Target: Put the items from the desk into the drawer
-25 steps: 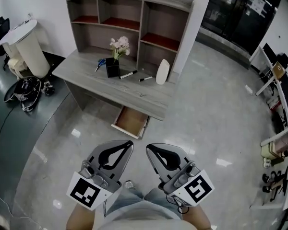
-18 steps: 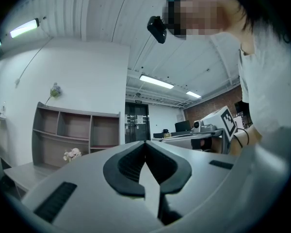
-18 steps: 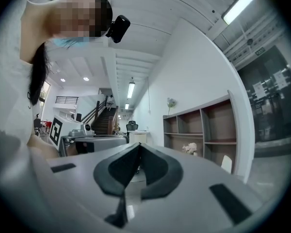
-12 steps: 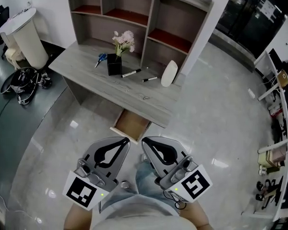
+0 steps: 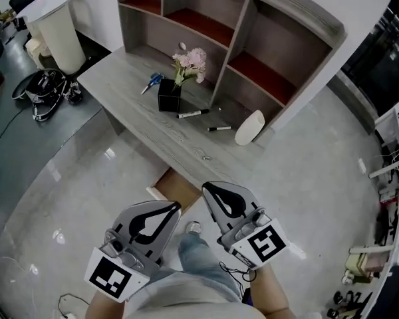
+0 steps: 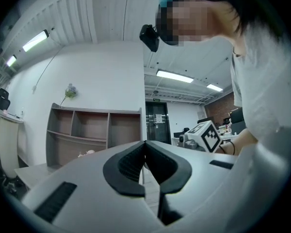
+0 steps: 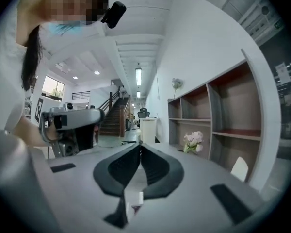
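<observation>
Standing a little way back from the desk (image 5: 166,135), not at it yet. Holding the left gripper (image 5: 176,207) and the right gripper (image 5: 206,188) low and close to the body, side by side, well apart from everything on the desk. Pinching nothing on either side, with both pairs of jaws pressed tight together.

Up on the desk top, from left to right: blue scissors (image 5: 151,82), a black pot (image 5: 168,102) of pink flowers (image 5: 193,60), a long pen (image 5: 193,113), a short pen (image 5: 219,128) and a white oval thing (image 5: 250,127). Also a tiny bit near the front edge, too small to tell. Down under the near edge of the desk, an open drawer (image 5: 176,186), partly hidden behind the grippers.

Could bang into the open drawer while walking in, since it sticks out low and near. Could knock the pot over when going for the scissors or the long pen, both just beside it. Could push a pen along and off the edge by reaching with shut jaws. Better to spread them first.
</observation>
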`<action>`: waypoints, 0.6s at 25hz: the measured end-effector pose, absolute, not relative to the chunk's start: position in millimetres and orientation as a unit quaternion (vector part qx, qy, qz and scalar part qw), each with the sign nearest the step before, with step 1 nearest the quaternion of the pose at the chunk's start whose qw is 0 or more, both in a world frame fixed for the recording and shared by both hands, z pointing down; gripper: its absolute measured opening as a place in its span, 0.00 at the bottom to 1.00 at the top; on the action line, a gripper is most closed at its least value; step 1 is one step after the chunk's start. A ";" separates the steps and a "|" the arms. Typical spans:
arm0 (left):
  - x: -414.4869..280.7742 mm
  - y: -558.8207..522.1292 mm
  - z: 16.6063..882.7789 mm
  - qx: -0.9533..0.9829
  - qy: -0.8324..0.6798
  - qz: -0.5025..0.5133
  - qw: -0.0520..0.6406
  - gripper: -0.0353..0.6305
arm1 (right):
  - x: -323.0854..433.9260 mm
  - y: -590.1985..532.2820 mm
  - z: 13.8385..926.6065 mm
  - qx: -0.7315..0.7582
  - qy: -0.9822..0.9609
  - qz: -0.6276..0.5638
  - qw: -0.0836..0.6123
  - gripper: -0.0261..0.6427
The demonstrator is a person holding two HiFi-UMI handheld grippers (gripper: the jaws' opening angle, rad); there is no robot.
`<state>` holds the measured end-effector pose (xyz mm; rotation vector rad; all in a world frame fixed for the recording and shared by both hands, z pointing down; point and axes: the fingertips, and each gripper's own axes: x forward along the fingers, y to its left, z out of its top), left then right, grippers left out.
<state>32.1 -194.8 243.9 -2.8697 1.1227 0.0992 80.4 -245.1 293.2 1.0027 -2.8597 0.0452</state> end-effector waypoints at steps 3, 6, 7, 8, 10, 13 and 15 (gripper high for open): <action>41.9 -206.5 246.6 -0.923 0.382 0.025 0.032 0.06 | 93.7 -279.6 320.5 0.313 -0.945 0.031 0.088 0.08; 50.2 -216.3 250.7 -0.915 0.402 0.019 0.030 0.06 | 104.6 -310.4 351.3 0.294 -0.947 0.046 0.124 0.08; 52.7 -219.9 252.1 -0.913 0.407 0.018 0.030 0.06 | 107.6 -320.7 362.1 0.288 -0.947 0.051 0.135 0.09; 54.9 -223.6 253.4 -0.911 0.412 0.019 0.030 0.06 | 110.0 -330.7 373.5 0.283 -0.946 0.055 0.147 0.09; 57.6 -230.2 256.2 -0.906 0.421 0.021 0.029 0.06 | 112.7 -348.5 398.4 0.270 -0.945 0.061 0.175 0.11; 58.6 -237.7 262.6 -0.900 0.434 0.019 0.024 0.06 | 112.4 -366.7 438.3 0.246 -0.941 0.062 0.224 0.12; 58.7 -242.7 267.7 -0.897 0.442 0.011 0.019 0.06 | 112.3 -375.0 463.1 0.228 -0.938 0.062 0.255 0.13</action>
